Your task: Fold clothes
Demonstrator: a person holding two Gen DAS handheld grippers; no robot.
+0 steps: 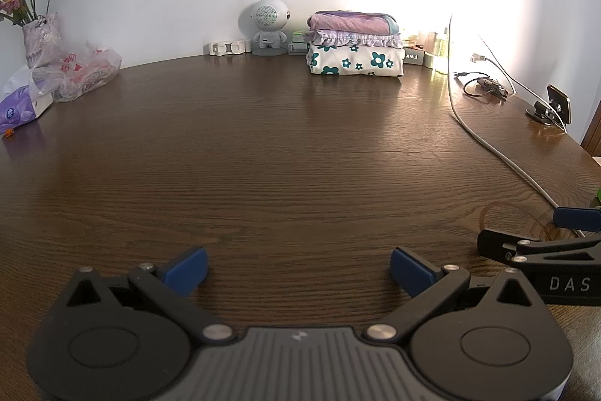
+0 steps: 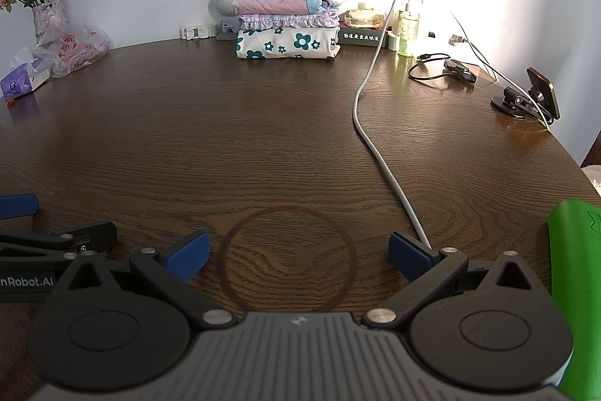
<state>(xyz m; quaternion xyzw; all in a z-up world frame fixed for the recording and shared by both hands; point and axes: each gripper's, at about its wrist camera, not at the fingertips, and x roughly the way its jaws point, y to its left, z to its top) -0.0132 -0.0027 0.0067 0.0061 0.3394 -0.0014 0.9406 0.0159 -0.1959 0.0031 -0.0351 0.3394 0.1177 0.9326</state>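
Observation:
A stack of folded clothes point(image 1: 355, 44) sits at the back of the dark wooden table point(image 1: 263, 156): a white piece with teal flowers at the bottom, a lilac ruffled piece, a pink-purple piece on top. It also shows in the right wrist view point(image 2: 287, 27). My left gripper point(image 1: 298, 269) is open and empty, low over the table's near edge. My right gripper point(image 2: 298, 256) is open and empty beside it, over a dark ring mark point(image 2: 287, 258). Each gripper shows at the other view's edge: the right gripper point(image 1: 544, 243) and the left gripper point(image 2: 49, 232).
A white cable point(image 2: 375, 145) runs from the back wall to the near right. A vase of flowers point(image 1: 37, 36), plastic bags point(image 1: 82, 70) and a tissue pack point(image 1: 22, 108) stand at left. A robot-shaped speaker point(image 1: 268, 29), bottles point(image 2: 407, 29), a phone stand point(image 2: 533, 96) and a green object point(image 2: 578, 269) are also there.

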